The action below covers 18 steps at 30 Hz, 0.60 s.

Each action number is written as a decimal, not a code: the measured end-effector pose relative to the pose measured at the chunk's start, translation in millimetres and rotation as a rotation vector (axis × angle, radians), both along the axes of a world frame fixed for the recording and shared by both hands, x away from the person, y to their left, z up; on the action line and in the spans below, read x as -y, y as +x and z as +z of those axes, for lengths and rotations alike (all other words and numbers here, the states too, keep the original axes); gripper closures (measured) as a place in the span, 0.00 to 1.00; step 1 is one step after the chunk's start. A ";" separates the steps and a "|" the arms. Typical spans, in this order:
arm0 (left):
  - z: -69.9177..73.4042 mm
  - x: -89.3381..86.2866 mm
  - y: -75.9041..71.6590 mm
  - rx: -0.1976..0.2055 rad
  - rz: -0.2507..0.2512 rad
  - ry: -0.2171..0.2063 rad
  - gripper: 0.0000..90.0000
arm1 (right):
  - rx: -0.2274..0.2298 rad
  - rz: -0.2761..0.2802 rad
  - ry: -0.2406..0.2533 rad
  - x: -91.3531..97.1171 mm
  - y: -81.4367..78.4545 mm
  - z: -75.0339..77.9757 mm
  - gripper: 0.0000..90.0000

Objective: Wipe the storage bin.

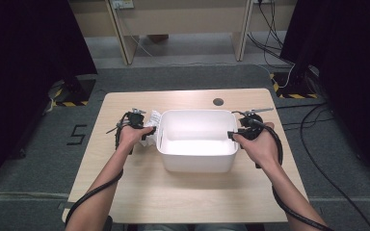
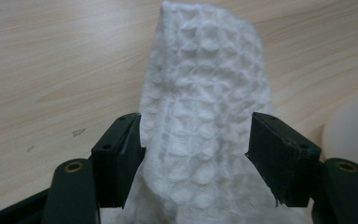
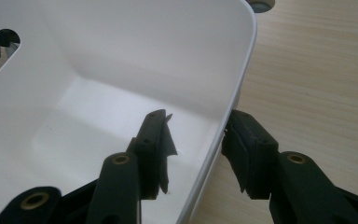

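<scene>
A white plastic tub (image 1: 197,162) stands in the middle of the wooden table. Against its left side lies a crumpled white waffle-weave cloth (image 1: 152,121). My left gripper (image 1: 143,130) is down on that cloth. In the left gripper view the cloth (image 2: 205,102) bulges up between the two spread jaws of the left gripper (image 2: 196,140), which is open. My right gripper (image 1: 234,135) is at the tub's right rim. In the right gripper view the right gripper (image 3: 198,135) is open astride the tub's wall (image 3: 235,79), one jaw inside and one outside. Nothing lies in the tub.
A round cable hole (image 1: 218,101) sits in the table behind the tub. Bare tabletop (image 1: 183,197) runs between the tub and the front edge. Cables trail from both grippers along the forearms. Past the table are desk legs (image 1: 125,43) and floor cables.
</scene>
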<state>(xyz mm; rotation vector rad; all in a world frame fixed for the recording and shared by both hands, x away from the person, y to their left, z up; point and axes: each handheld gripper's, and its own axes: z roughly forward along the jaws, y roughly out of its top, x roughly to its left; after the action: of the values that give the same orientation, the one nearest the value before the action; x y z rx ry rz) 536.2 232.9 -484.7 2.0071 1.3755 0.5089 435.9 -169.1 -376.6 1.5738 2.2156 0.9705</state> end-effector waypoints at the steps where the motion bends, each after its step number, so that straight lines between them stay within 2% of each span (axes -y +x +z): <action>1: -2.5 -1.0 1.2 -0.005 0.011 0.004 0.38 | 0.004 0.001 -0.001 0.6 0.2 0.4 0.65; 4: -8.8 -3.3 2.8 -0.016 0.027 -0.007 0.37 | 0.005 0.002 -0.001 0.5 0.2 1.0 0.65; 6: -12.2 -3.0 2.2 -0.023 0.026 -0.005 0.37 | 0.002 0.003 -0.002 -0.1 0.5 0.2 0.65; 11: -19.1 -1.7 1.0 -0.039 0.026 -0.034 0.38 | -0.011 0.006 -0.012 -1.3 1.2 -3.4 0.65; 14: -22.0 -3.0 0.6 -0.046 0.036 -0.066 0.45 | -0.014 0.005 -0.018 -2.1 1.4 -6.0 0.65; 18: -19.9 -1.0 1.3 -0.063 0.020 -0.062 0.53 | -0.017 0.006 -0.029 -2.8 1.1 -7.9 0.65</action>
<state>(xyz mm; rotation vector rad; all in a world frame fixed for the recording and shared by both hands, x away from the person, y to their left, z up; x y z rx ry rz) 537.5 233.9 -504.6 1.9759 1.4329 0.4099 436.9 -166.3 -384.6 1.5697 2.2372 0.9256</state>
